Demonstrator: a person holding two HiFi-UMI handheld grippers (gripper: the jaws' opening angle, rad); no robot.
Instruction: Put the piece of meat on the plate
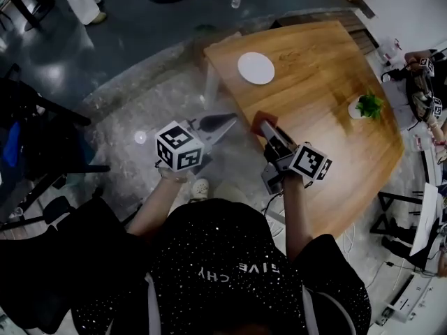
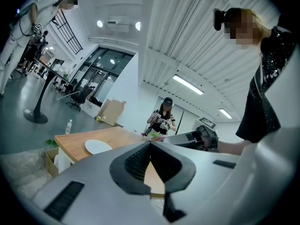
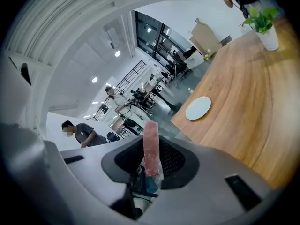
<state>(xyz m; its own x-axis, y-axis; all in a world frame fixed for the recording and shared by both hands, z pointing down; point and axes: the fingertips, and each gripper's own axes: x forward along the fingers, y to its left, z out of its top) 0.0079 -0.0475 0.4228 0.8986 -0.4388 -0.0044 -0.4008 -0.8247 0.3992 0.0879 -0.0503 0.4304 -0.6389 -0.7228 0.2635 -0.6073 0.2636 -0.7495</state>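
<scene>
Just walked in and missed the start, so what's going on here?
A person holds tongs in each hand beside a wooden table. The right tongs grip a piece of meat. The left tongs are shut and empty. The white plate sits empty farther along the table, so the meat isn't on it yet.
</scene>
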